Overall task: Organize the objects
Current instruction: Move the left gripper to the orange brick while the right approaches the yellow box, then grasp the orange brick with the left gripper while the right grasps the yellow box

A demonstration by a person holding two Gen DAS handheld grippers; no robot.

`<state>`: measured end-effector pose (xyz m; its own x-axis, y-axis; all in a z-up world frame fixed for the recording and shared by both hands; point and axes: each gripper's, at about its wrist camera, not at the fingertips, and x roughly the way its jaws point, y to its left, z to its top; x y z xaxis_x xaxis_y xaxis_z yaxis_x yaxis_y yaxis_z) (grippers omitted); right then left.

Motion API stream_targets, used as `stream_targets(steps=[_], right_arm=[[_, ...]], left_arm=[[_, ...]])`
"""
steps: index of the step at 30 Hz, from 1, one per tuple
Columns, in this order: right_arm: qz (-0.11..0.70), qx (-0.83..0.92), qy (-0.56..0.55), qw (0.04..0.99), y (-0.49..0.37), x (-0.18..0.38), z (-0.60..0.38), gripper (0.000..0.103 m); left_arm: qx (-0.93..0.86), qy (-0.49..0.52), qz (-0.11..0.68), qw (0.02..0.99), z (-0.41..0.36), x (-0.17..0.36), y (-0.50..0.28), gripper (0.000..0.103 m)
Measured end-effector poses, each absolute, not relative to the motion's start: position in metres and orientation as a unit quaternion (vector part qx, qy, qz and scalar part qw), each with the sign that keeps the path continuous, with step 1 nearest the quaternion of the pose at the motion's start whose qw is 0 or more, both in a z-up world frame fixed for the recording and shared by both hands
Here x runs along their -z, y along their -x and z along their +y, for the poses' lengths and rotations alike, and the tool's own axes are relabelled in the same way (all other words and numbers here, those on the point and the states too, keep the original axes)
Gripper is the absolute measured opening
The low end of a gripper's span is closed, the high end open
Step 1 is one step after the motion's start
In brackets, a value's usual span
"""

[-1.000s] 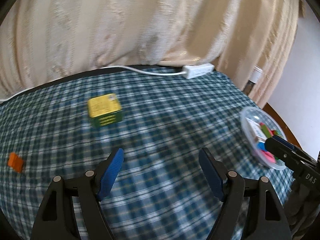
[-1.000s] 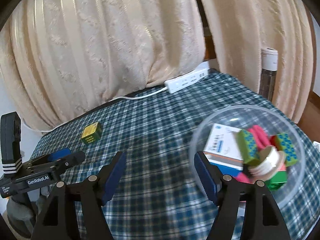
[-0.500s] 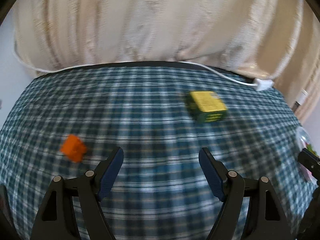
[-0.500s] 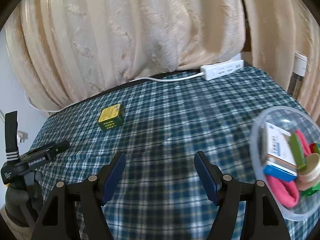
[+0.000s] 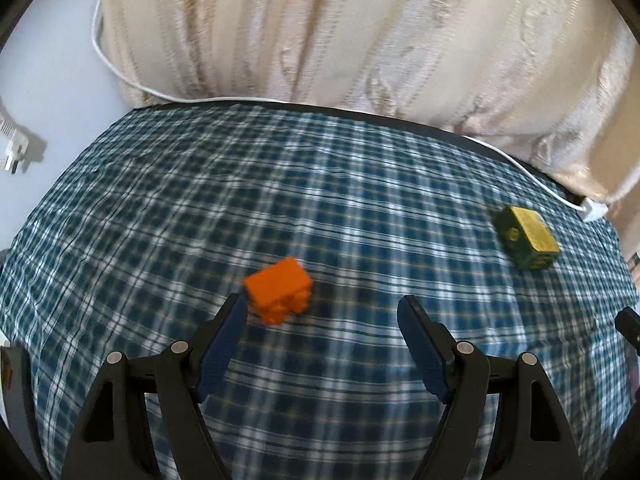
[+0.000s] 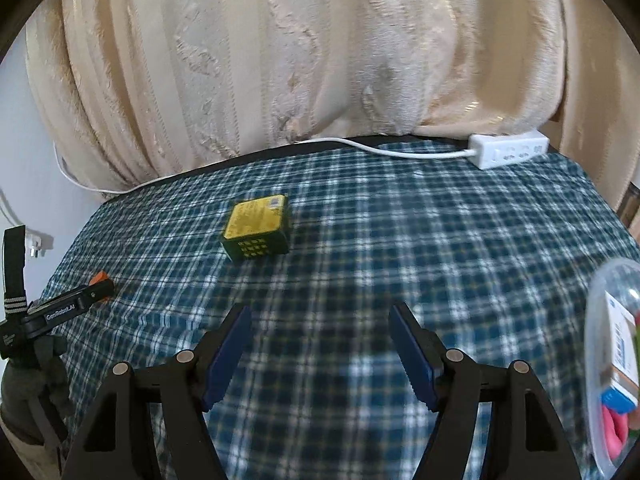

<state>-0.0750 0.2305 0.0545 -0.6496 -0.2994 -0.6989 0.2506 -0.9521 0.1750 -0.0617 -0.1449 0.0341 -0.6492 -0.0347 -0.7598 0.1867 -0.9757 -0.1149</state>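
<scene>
An orange toy block (image 5: 280,290) lies on the blue plaid cloth just ahead of my left gripper (image 5: 322,316), slightly left of its middle; the jaws stand open and empty. A green box with a yellow top (image 5: 527,242) sits far right in the left wrist view. In the right wrist view the same box (image 6: 258,232) lies ahead and left of my right gripper (image 6: 320,326), which is open with nothing between its fingers. My left gripper's body (image 6: 60,308) shows at the left edge there, hiding most of the orange block (image 6: 99,278).
A clear plastic bowl (image 6: 600,344) holding a small carton and coloured items stands at the right edge. A white power strip (image 6: 510,153) with its cable lies at the table's back by the cream curtain (image 6: 304,52). A white plug (image 5: 14,148) hangs on the left wall.
Both views have swung left. The orange block has come from the far left to just before my left jaws. The bowl has slid toward the right edge. Both grippers stayed open.
</scene>
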Motion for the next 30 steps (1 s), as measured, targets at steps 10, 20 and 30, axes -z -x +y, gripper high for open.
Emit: stream_targets(steps=[10,20,30], right_arm=[[-0.014,0.900,-0.392,0.187,0.111,-0.049,0.188,0.074],[-0.021,0.888,-0.408,0.211,0.150,-0.036,0.157,0.074],[0.002,0.892,-0.406,0.201,0.179,-0.025,0.138,0.083]], left_arm=[[0.893,-0.428,0.106,0.089,-0.167,-0.021,0.071,0.078],[0.893,-0.426,0.100,0.103,-0.170,-0.014,0.079,0.056],[0.902,-0.404,0.105,0.106,-0.170,-0.022,0.075,0.038]])
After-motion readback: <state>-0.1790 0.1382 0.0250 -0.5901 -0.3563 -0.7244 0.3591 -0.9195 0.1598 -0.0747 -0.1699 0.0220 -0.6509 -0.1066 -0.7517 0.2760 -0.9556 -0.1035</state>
